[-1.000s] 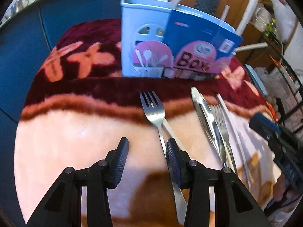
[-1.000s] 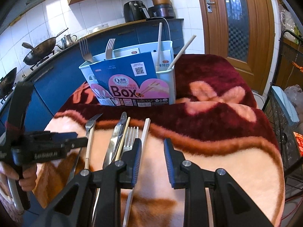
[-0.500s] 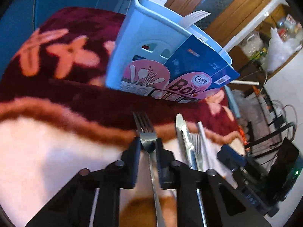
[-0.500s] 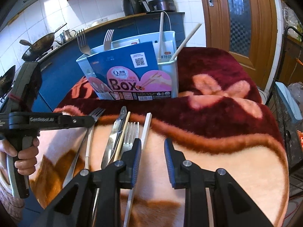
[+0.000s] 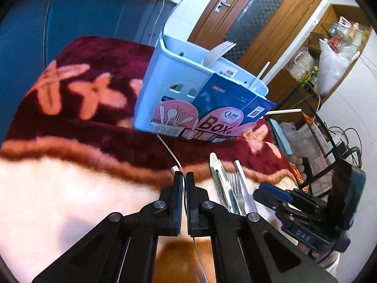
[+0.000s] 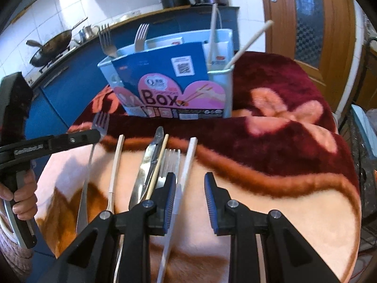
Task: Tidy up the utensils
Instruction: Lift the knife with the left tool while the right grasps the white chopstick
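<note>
While a hand grips its handle at the far left of the right wrist view, the left gripper reaches in level from that side with its jaws clenched on the neck of a metal fork, whose tines stick up past the fingertips and whose handle slants down to the blanket. In the left wrist view that same fork shows edge-on as a thin bright line rising out of the closed left gripper toward the holder. Just right of the fork lies a pale, slim utensil whose kind I cannot tell, then a table knife with a wooden chopstick lying on it, then a second fork, then a white chopstick, all lying roughly side by side and pointing toward the back of the table. The right gripper hovers above the near ends of that row with its jaws parted and nothing between the pads; its left finger sits over the second fork's handle. Behind the row stands the light blue utensil holder, upright on the dark red part of the blanket, with a blue "Box" card across its front. Two forks stand in its left end and two white sticks lean out of its right end. Farther right stands a wooden door.
</note>
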Tool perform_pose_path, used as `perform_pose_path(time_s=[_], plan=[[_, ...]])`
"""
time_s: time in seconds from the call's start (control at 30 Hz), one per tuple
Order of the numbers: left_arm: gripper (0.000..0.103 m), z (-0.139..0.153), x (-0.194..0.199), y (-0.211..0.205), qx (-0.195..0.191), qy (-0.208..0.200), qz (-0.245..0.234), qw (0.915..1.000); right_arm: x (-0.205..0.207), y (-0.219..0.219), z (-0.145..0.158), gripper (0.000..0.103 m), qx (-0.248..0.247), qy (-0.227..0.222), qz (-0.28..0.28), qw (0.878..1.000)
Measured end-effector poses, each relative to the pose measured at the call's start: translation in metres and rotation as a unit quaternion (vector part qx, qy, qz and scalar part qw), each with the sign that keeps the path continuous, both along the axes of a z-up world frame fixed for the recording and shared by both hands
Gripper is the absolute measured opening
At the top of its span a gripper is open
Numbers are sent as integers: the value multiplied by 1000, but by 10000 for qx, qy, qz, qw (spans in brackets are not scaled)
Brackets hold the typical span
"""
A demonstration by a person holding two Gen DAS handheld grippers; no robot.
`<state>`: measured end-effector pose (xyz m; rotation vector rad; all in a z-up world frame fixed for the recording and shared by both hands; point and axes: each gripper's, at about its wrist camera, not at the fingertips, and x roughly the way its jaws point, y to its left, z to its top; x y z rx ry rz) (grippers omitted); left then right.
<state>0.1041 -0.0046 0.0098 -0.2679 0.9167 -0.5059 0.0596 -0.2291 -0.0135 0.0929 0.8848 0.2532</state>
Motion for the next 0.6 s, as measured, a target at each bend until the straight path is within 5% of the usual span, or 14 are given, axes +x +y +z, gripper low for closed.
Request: perform_pose_path(time_s=[0.43,0.6], plan=[[2,29,-20,8,206,-910,85,9956,55,8,-2,26,-83,768,143,9969],[1,39,-21,18,-15,-988,224,9949,70,4,-6,25,81,1066,114,9942]])
